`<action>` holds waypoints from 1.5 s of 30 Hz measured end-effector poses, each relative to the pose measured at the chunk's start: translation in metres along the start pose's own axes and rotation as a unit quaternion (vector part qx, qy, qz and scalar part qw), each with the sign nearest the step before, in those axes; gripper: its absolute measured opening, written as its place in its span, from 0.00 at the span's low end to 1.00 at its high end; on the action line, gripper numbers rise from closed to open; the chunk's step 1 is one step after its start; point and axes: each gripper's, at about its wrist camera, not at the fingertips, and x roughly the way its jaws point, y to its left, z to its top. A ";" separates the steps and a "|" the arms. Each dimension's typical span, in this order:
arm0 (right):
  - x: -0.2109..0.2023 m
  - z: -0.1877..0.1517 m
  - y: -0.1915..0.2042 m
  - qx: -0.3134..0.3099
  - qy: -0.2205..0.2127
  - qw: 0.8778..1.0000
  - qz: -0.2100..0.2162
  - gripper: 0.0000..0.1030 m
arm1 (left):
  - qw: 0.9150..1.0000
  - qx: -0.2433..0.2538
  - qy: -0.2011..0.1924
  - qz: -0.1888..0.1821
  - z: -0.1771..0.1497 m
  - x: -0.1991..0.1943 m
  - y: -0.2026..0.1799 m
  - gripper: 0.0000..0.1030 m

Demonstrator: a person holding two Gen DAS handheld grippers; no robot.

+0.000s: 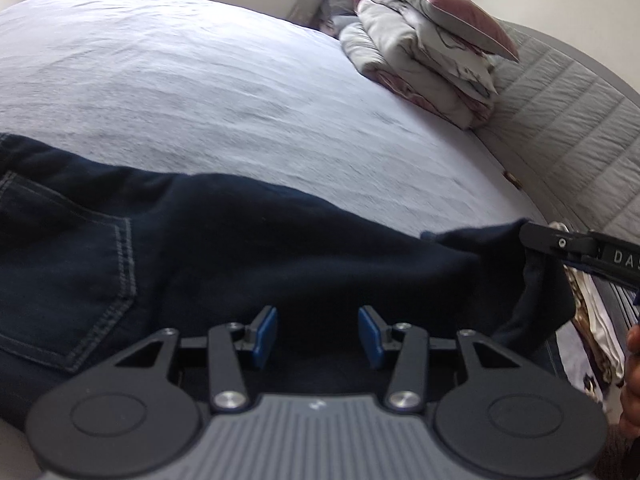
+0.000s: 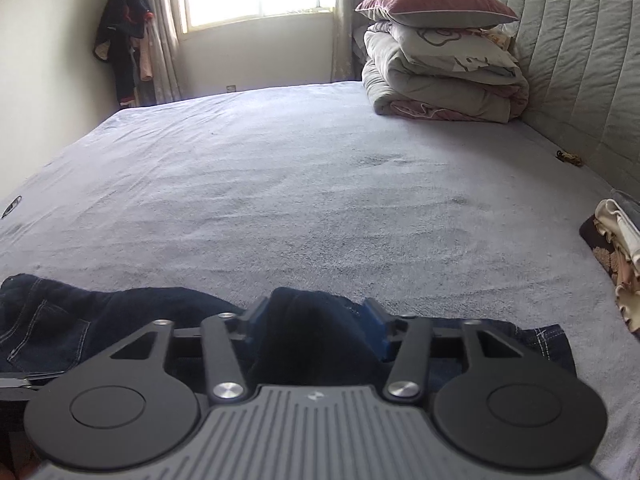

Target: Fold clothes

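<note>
Dark blue jeans [image 1: 200,240] lie along the near edge of the bed, a stitched back pocket [image 1: 80,280] at the left. My left gripper [image 1: 317,334] hovers low over them, its blue pads [image 1: 264,336] apart with no fabric pinched between them. In the right wrist view a bunched fold of the jeans [image 2: 100,320] fills the gap of my right gripper [image 2: 316,320], whose pads [image 2: 376,330] press on it. The left wrist view shows the right gripper [image 1: 532,236] at the right edge, holding up the end of the jeans.
The lavender bed sheet [image 2: 280,180] spreads wide behind the jeans. Folded bedding topped by a pillow [image 2: 440,72] sits at the far right against the padded headboard [image 2: 580,60]. A pile of clothes [image 2: 620,248] lies at the right edge. Garments [image 2: 124,32] hang by the window.
</note>
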 end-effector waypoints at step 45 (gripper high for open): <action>-0.050 -0.060 -0.173 0.210 0.016 0.977 0.024 0.46 | 0.980 0.048 0.040 -0.191 0.003 0.036 -0.132 0.57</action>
